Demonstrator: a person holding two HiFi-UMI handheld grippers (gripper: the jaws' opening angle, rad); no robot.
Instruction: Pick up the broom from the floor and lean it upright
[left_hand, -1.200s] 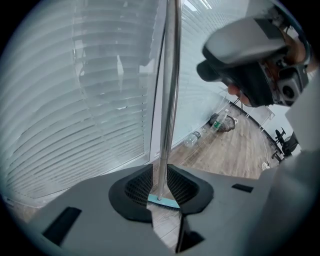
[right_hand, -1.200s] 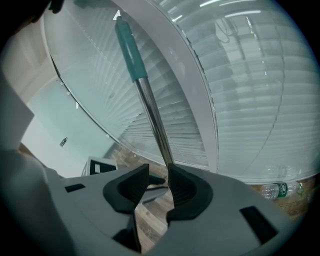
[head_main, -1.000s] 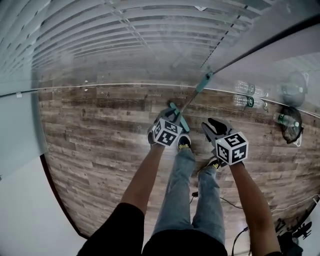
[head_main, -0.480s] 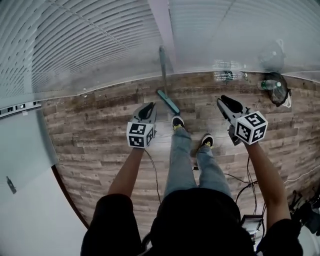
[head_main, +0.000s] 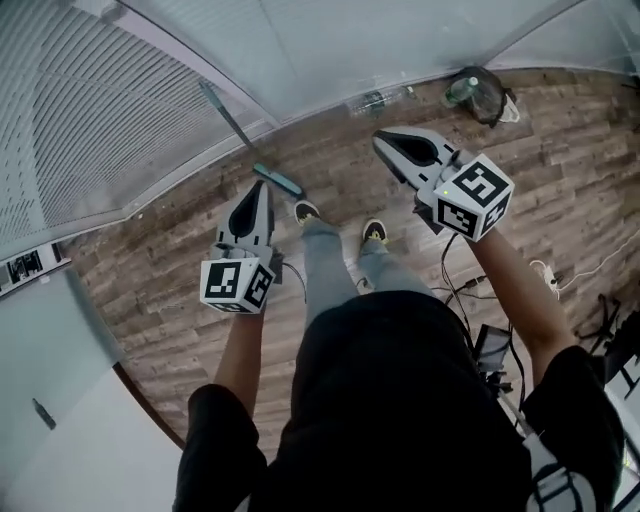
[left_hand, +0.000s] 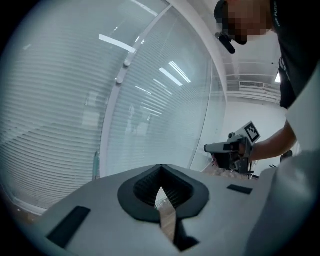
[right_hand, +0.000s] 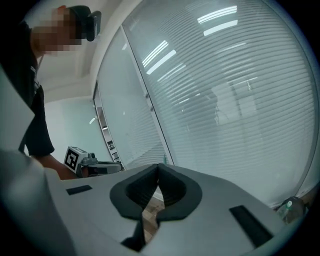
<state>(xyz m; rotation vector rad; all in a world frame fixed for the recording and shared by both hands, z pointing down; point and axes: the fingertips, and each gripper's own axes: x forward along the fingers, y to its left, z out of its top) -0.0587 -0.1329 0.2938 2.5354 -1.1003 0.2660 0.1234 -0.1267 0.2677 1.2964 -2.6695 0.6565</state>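
Observation:
The broom (head_main: 230, 118) stands tilted against the glass wall, its teal head (head_main: 278, 180) on the wooden floor; no gripper holds it. My left gripper (head_main: 262, 188) hovers just this side of the broom head, its jaws closing until the pads meet on nothing. My right gripper (head_main: 382, 140) is raised to the right, well apart from the broom, its jaws also closing together empty. In the left gripper view the shut tips (left_hand: 160, 167) face the blinds, with the teal handle (left_hand: 95, 165) at left and the right gripper (left_hand: 227, 148) beyond. In the right gripper view the tips (right_hand: 158, 167) touch.
A glass wall with blinds (head_main: 110, 110) runs along the far side. Plastic bottles (head_main: 375, 100) and a dark bag (head_main: 480, 92) lie at its base. Cables (head_main: 470, 290) and a power strip (head_main: 545, 272) trail on the floor at right. The person's feet (head_main: 305, 212) stand near the broom head.
Both grippers have risen and pulled back from the broom, spreading apart, and their jaws have closed. The broom now leans on the glass by itself.

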